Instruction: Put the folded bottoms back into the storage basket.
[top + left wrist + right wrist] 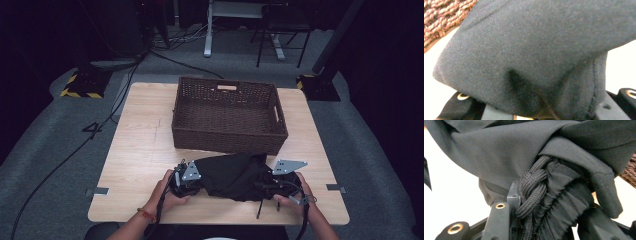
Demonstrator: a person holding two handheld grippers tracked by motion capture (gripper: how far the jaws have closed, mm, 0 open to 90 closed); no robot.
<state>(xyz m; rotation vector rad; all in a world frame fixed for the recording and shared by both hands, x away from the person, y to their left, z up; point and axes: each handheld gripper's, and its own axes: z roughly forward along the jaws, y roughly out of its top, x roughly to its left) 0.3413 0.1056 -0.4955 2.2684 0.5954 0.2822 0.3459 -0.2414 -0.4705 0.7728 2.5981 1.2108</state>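
Black garment (232,176) bunched between both tongs, right (541,220) seemingly clamping its waistband; left unclear.

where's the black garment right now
In the high view the black garment is bunched at the table's near edge, just in front of the wicker basket, between both grippers.

Left hand (172,192) at 7 o'clock, right hand (295,196) at 5 o'clock. Left black two-finger gripper (186,179) buried under fabric, closure unclear. Right black two-finger gripper (270,184) clamped on bunched black drawstring garment (231,175).
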